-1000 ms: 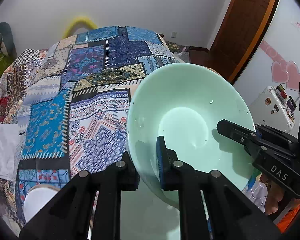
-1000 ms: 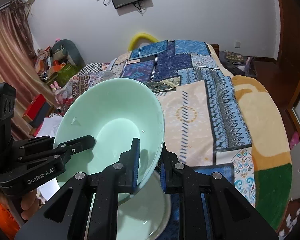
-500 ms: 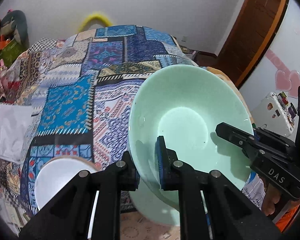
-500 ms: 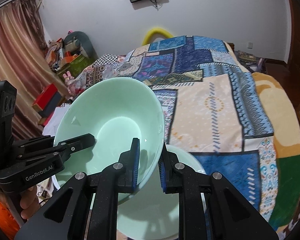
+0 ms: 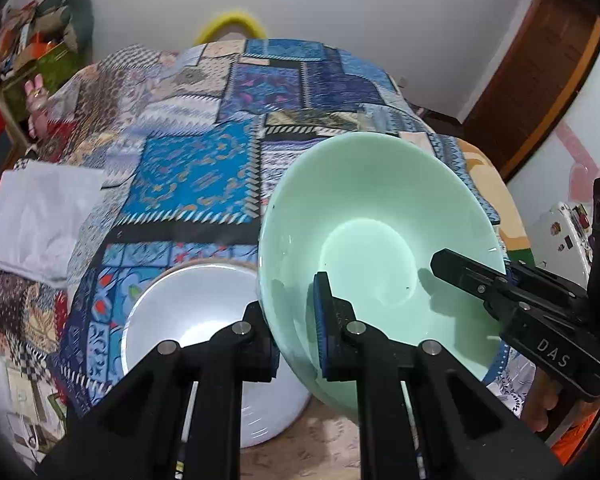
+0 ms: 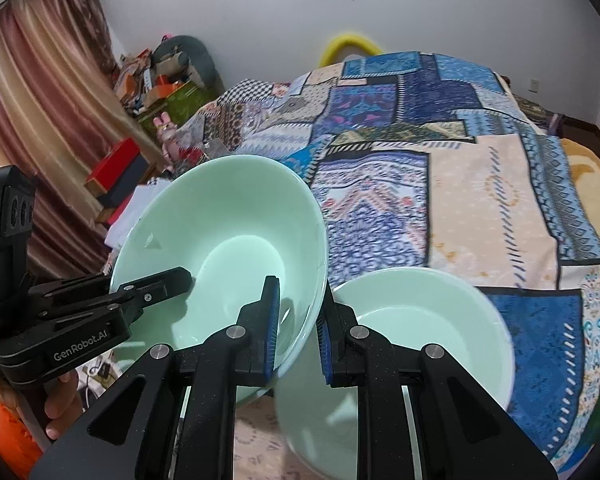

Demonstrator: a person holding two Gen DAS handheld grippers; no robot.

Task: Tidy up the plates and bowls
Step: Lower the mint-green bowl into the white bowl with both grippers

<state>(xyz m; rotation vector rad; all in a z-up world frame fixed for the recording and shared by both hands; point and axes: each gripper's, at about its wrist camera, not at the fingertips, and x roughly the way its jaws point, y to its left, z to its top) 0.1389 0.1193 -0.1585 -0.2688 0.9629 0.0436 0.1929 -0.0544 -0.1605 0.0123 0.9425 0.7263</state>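
A pale green bowl (image 5: 380, 232) is held up above the bed, tilted, between both grippers. My left gripper (image 5: 296, 332) is shut on its near-left rim; it also shows in the right wrist view (image 6: 152, 288). My right gripper (image 6: 298, 334) is shut on the opposite rim of the same bowl (image 6: 220, 240); it shows in the left wrist view (image 5: 460, 276). A white bowl (image 5: 188, 320) sits on the quilt below left. A second green bowl (image 6: 416, 320) sits on the quilt below right.
The patchwork quilt (image 5: 204, 168) covers the bed. A white folded cloth (image 5: 36, 216) lies at the left edge. A cluttered shelf with boxes (image 6: 152, 80) and a curtain (image 6: 40, 92) stand at the left. A brown door (image 5: 540, 80) is at the right.
Both grippers have lifted the green bowl higher and drawn it back. The white bowl and the second green bowl below have come into fuller view.
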